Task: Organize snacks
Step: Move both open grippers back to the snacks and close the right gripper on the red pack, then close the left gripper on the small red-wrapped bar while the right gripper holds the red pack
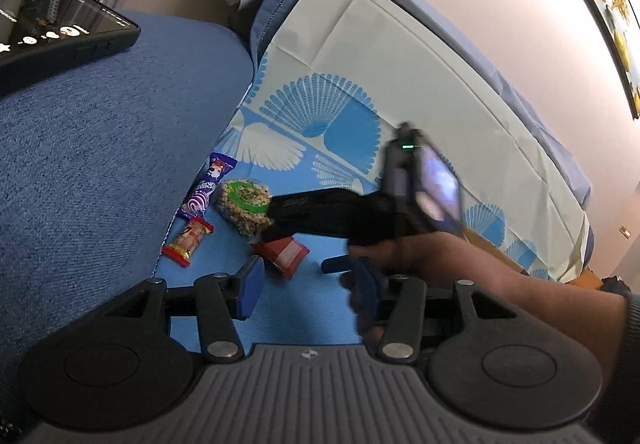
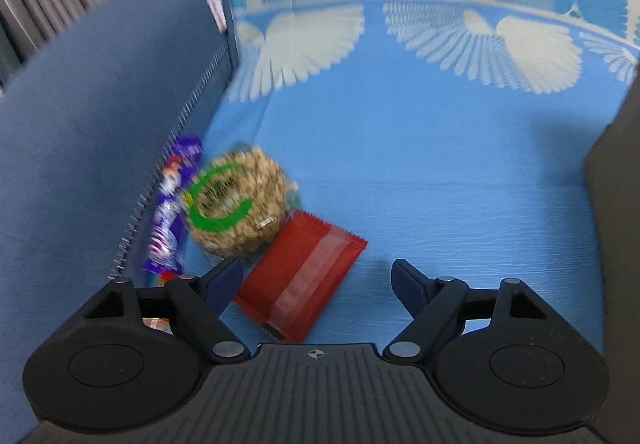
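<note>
Several snacks lie on a blue patterned cloth (image 1: 304, 308) beside a sofa arm: a purple candy bar (image 1: 208, 187), a round grain cake with a green label (image 1: 244, 203), a red-and-gold packet (image 1: 188, 242) and a red packet (image 1: 286, 256). My left gripper (image 1: 310, 290) hangs open just in front of them, with nothing between its fingers. A hand holds my right gripper (image 1: 276, 219) over the pile. In the right wrist view the right gripper (image 2: 316, 284) stands open just above the red packet (image 2: 304, 276), whose near part lies between the fingers. The cake (image 2: 236, 199) and purple bar (image 2: 170, 211) lie beyond the left finger.
The blue sofa arm (image 1: 100, 163) rises at the left, with a dark phone (image 1: 60, 27) on top. The cloth runs up the backrest (image 1: 380, 55). A framed picture (image 1: 600, 3) hangs on the wall. A dark surface (image 2: 616, 203) fills the right edge of the right wrist view.
</note>
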### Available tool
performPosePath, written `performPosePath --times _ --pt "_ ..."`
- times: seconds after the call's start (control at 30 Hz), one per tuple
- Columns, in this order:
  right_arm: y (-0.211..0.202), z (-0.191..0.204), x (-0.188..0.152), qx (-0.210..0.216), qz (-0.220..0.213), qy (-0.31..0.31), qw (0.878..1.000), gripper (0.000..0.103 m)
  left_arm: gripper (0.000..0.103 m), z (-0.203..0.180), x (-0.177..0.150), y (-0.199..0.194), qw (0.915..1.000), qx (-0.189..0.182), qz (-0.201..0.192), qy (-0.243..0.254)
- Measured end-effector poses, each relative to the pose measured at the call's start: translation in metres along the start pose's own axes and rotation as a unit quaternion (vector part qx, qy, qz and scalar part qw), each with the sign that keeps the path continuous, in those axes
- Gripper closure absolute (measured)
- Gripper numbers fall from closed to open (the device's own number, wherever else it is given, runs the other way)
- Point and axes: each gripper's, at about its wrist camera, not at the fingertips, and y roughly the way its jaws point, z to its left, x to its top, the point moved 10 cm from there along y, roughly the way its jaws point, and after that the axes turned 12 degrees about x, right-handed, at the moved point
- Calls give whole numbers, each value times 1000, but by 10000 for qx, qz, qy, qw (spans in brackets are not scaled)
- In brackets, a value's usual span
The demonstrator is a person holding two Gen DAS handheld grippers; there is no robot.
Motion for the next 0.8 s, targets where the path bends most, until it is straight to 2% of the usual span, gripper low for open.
performPosePath --times 0.13,0.2,0.23,0.3,0.33,0.37,0.53,0.67,0.8 --pt "16 4 -1 -289 43 -156 9995 14 43 0 -2 1 10000 -1 7 45" --pt "21 8 -2 -452 93 -333 9984 15 42 0 -1 0 10000 -13 -2 60" --pt "21 9 -4 -563 118 -503 9971 21 42 -1 -1 1 10000 -13 -1 64" --pt "15 12 -6 -595 24 -775 9952 40 42 -1 -1 1 10000 -21 -2 71" --pt "11 11 -7 -566 -12 -792 9953 55 42 -1 -1 0 10000 -29 -5 81" --pt "5 7 -9 -575 -18 -784 9953 58 42 -1 -1 0 10000 -40 -10 91" --pt "-24 -22 -24 -584 63 -563 9967 60 42 -1 -1 -1 10000 -31 -6 92" --pt "-65 -32 -36 -430 -171 -369 9982 60 42 -1 -1 -2 10000 -26 7 92" --pt "-115 -25 -50 -203 -407 -516 9976 60 42 -1 0 -2 10000 13 27 78"
